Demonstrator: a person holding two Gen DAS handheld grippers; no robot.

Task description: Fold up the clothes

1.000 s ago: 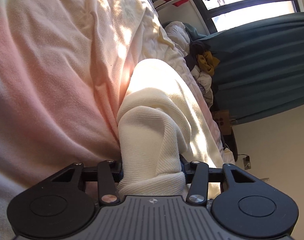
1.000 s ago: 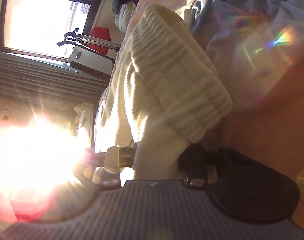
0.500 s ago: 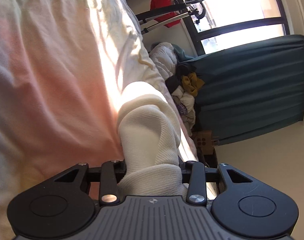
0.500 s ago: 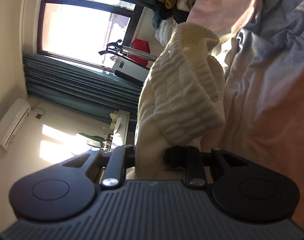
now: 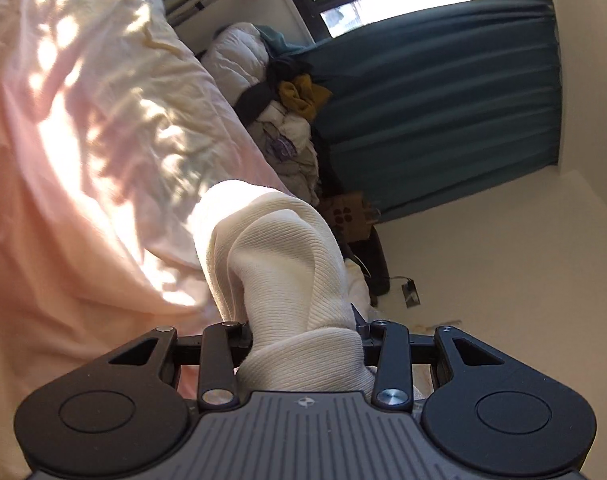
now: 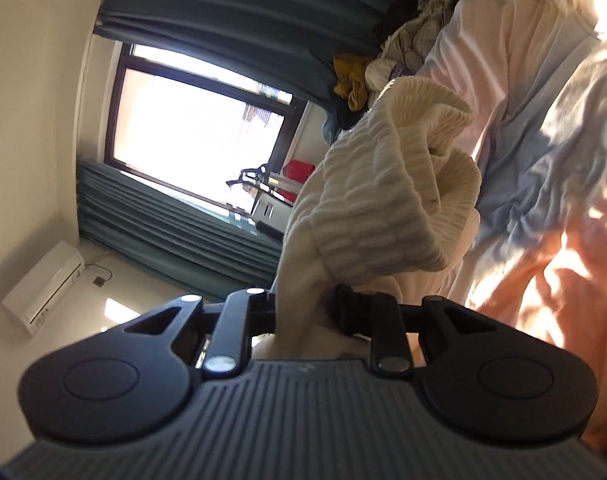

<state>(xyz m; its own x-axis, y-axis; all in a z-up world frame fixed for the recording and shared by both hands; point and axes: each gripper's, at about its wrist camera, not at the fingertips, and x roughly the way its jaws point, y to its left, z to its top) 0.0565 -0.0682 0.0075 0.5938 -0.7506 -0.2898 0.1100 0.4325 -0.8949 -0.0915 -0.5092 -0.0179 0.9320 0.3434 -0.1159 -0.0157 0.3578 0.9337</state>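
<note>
A cream ribbed knit garment (image 5: 279,248) is bunched up and lifted above the pink and cream bed cover (image 5: 83,160). My left gripper (image 5: 303,328) is shut on a thick fold of it, and the cloth hides the fingertips. In the right wrist view the same garment (image 6: 383,184) shows its thick ribbed hem curling over. My right gripper (image 6: 305,312) is shut on a narrower bunch of it. Both grippers are held sideways, pointing roughly level across the bed.
Crumpled bedding (image 6: 543,160) fills one side of each view. A pile of clothes (image 5: 287,120) lies at the bed's far end, before teal curtains (image 5: 443,100) and a bright window (image 6: 191,120). A cardboard box (image 5: 349,216) stands by the wall. An air conditioner (image 6: 43,288) hangs there.
Both grippers have risen and swung with the cream garment, lifting it off the bed. The bed has dropped away and more of the window, curtains and walls shows.
</note>
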